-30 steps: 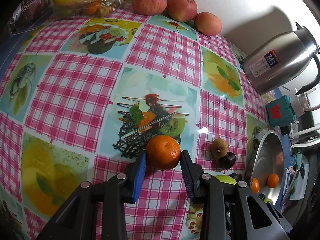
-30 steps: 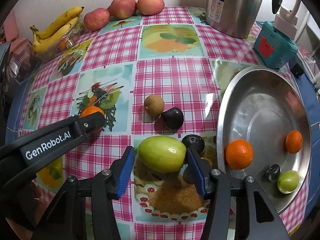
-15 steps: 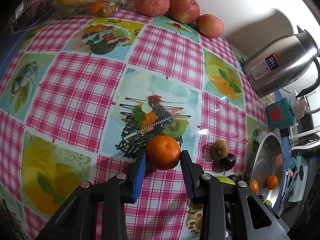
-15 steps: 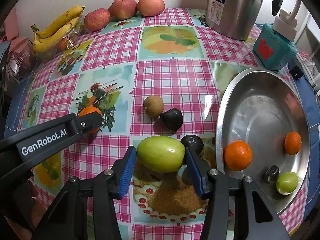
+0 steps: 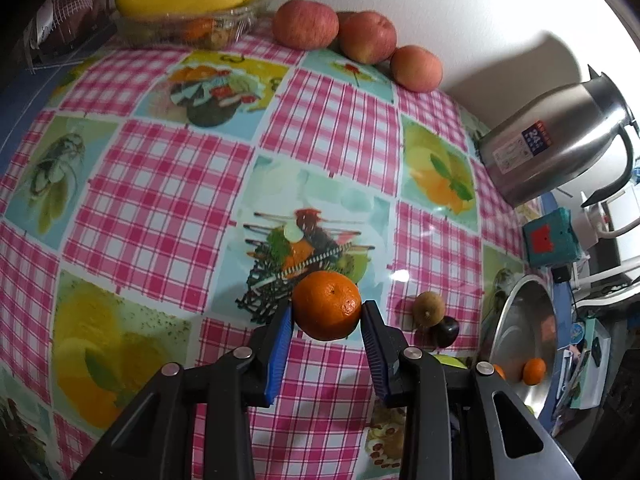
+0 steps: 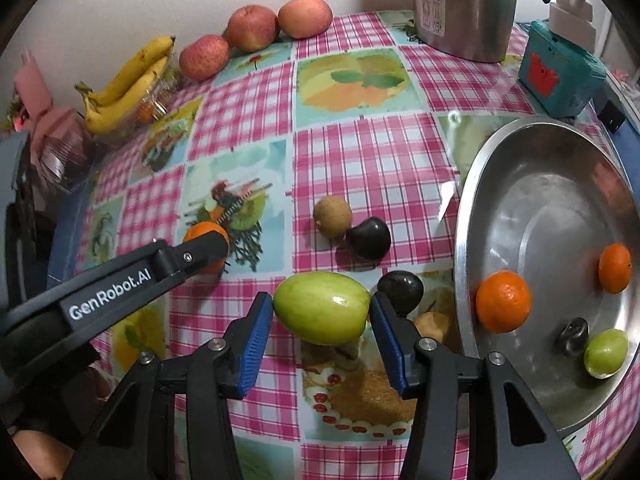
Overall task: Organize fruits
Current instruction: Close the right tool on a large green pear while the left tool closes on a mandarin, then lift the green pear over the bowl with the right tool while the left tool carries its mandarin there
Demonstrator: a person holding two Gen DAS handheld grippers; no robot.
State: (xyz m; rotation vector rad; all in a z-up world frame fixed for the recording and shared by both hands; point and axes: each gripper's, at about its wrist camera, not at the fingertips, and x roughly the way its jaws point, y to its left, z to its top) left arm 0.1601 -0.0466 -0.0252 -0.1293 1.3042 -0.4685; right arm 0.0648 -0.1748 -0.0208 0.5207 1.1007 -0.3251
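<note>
My left gripper (image 5: 326, 314) is shut on an orange mandarin (image 5: 327, 304), its blue pads pressing both sides just above the checked tablecloth. My right gripper (image 6: 320, 314) is shut on a large green fruit (image 6: 322, 307) close to the left rim of a steel basin (image 6: 466, 216). The basin holds two mandarins (image 6: 503, 301), a small dark fruit (image 6: 574, 336) and a small green fruit (image 6: 605, 353). On the cloth lie a brown fruit (image 6: 332, 216) and two dark fruits (image 6: 368, 238). In the right wrist view the left gripper's arm reaches in from the left.
Three red apples (image 6: 250, 28) and bananas (image 6: 128, 84) on a clear tub line the back wall. A steel kettle (image 6: 464, 4) and a teal box (image 6: 560, 72) stand at the back right. A hand shows at the bottom left of the right wrist view.
The right gripper has turned a little, so the table has shifted right in its view. Both fruits stay gripped as before. The left gripper has hardly moved.
</note>
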